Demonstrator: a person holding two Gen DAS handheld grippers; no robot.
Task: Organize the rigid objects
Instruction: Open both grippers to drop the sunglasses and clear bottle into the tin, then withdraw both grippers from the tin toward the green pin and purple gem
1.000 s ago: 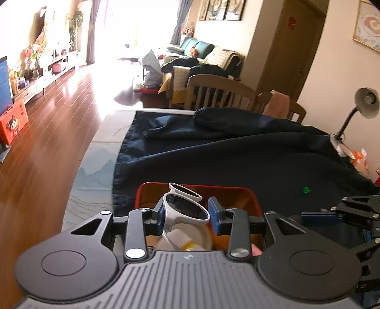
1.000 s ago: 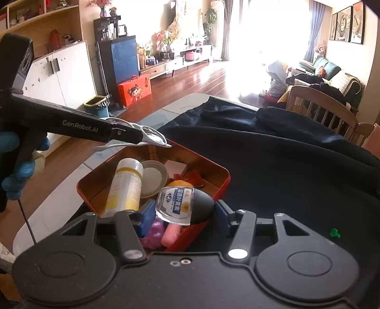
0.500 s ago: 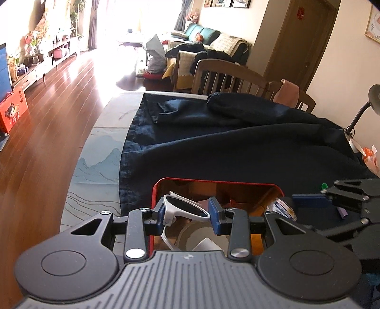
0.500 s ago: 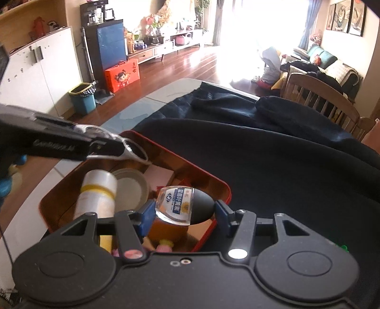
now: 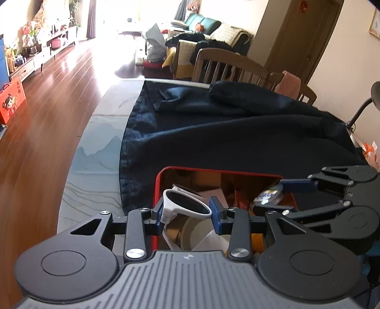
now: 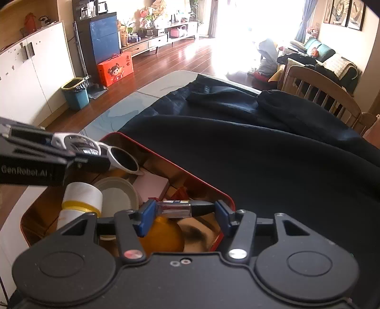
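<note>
the left gripper is seen pinching a pair of white sunglasses — one blue pad is pressed at the hinge end, the other at the rim of the dark lens. the sunglasses are held just above the near left corner of a red tin, whose gold inside is crowded with things. from the right wrist view the same sunglasses are seen jutting out past the left gripper's fingertips, over the tin's far left part.

the right gripper is closed on a small bottle with a clear body and a black cap; the bottle is held edge-on between the two blue pads, over the near right part of the tin. in the left wrist view this bottle is seen with its printed label upward, hanging over the tin's right side.

inside the tin a white tube with a yellow band is laid along the left, a round cream lid beside it, a pale pink box behind that, and an orange round thing under the bottle.

the tin is set on a dark cloth spread over most of the counter — a grey strip of it is left bare at the left edge. beyond the counter a wooden chair is placed, and a sofa farther back.
</note>
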